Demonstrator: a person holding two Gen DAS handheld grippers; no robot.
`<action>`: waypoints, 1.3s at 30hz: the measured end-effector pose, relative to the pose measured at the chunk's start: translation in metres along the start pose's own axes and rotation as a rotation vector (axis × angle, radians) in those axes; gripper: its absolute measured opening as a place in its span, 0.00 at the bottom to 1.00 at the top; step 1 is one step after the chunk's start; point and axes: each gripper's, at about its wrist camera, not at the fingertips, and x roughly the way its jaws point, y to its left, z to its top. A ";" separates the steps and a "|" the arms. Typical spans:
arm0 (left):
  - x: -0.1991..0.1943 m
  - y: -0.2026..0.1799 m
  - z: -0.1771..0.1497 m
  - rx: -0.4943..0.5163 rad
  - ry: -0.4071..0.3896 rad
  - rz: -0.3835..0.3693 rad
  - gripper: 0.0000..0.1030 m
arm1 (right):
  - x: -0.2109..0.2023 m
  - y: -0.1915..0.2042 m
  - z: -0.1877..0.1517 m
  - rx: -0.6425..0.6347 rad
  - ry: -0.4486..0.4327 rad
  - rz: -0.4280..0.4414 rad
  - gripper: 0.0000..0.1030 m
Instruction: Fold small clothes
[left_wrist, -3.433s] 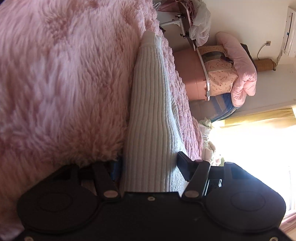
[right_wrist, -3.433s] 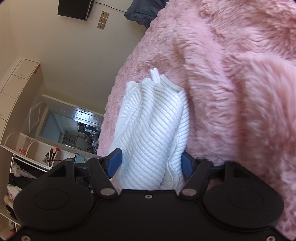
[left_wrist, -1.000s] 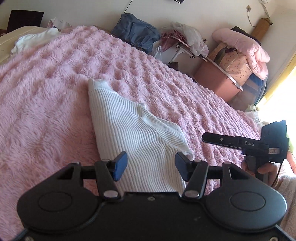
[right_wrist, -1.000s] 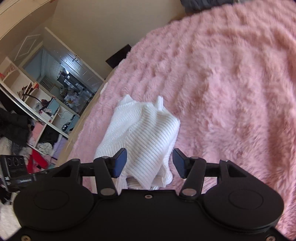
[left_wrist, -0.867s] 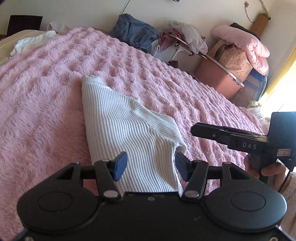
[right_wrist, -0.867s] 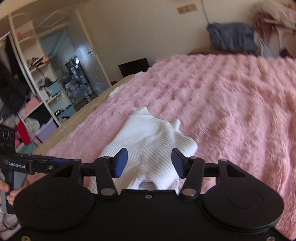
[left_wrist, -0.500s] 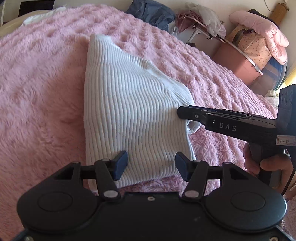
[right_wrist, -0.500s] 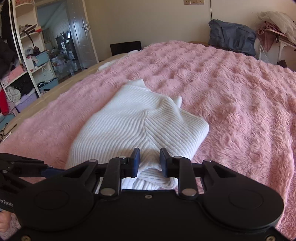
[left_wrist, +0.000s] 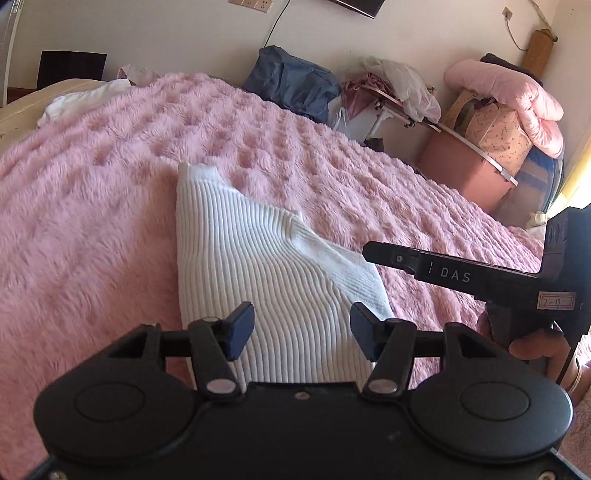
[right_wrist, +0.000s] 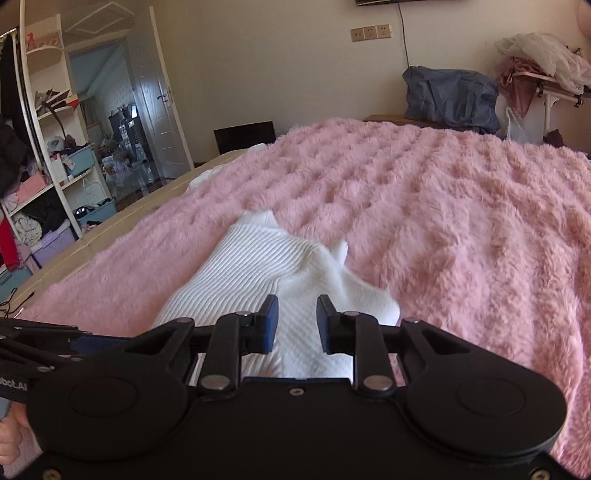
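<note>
Sweater, white ribbed knit, folded into a narrow strip with sleeves tucked in, lying lengthwise on pink blanket close to its near edge. Left gripper spread wide over the near left end, clasping nothing. Right gripper narrowed onto the near right layer, seemingly pinching it. Probably past halfway; likely left: one fold end over end, then smoothing.

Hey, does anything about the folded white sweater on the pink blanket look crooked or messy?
Slightly. The white sweater is folded, but a small corner pokes up past its right edge, and its near end bunches between the right gripper's pads.
</note>
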 end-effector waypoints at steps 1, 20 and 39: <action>0.006 0.002 0.006 -0.014 0.006 0.000 0.59 | 0.007 -0.006 0.005 0.031 0.007 0.012 0.22; -0.006 0.004 0.000 -0.044 -0.029 0.044 0.59 | 0.012 -0.017 -0.002 0.063 0.046 0.054 0.22; -0.026 -0.014 -0.056 -0.062 0.052 0.071 0.59 | -0.048 0.016 -0.045 0.053 0.037 0.116 0.22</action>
